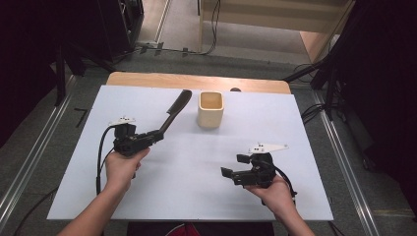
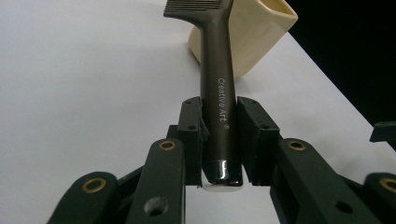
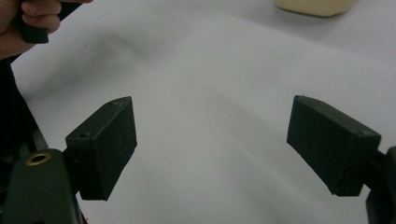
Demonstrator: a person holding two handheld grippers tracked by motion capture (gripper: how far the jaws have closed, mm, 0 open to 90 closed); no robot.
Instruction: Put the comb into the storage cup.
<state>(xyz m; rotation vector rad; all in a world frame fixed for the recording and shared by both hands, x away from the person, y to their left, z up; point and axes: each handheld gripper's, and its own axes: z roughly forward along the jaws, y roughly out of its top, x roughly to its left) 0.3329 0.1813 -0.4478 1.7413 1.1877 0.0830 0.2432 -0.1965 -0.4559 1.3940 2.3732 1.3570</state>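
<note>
Forearms and hands are seen entering from the bottom edge of the high view, each hand wrapped around a black gripper over a white sheet that is spread across a table. By the left gripper a dark brown brush is clasped at the lower end of its handle; in the left gripper view the two pads are seen pressed against either side of the handle, which bears the words "Creative Art", and the comb-like head of the brush is pointed away toward a cream square cup. The brush is held above the sheet, tilted up and away from the person, with its head just left of the cup. The cup is stood upright on the far middle of the sheet, its mouth open upward. The right gripper is held low over the near right part of the sheet, well apart from the cup, and its jaws are spread wide with nothing between them, as is shown plainly in the right gripper view. A strip of light wooden tabletop is left bare beyond the far edge of the sheet. Grey floor is seen around the table, metal rails are laid along both sides, cables are trailed across the floor behind, and the corners of the room are lost in darkness.
</note>
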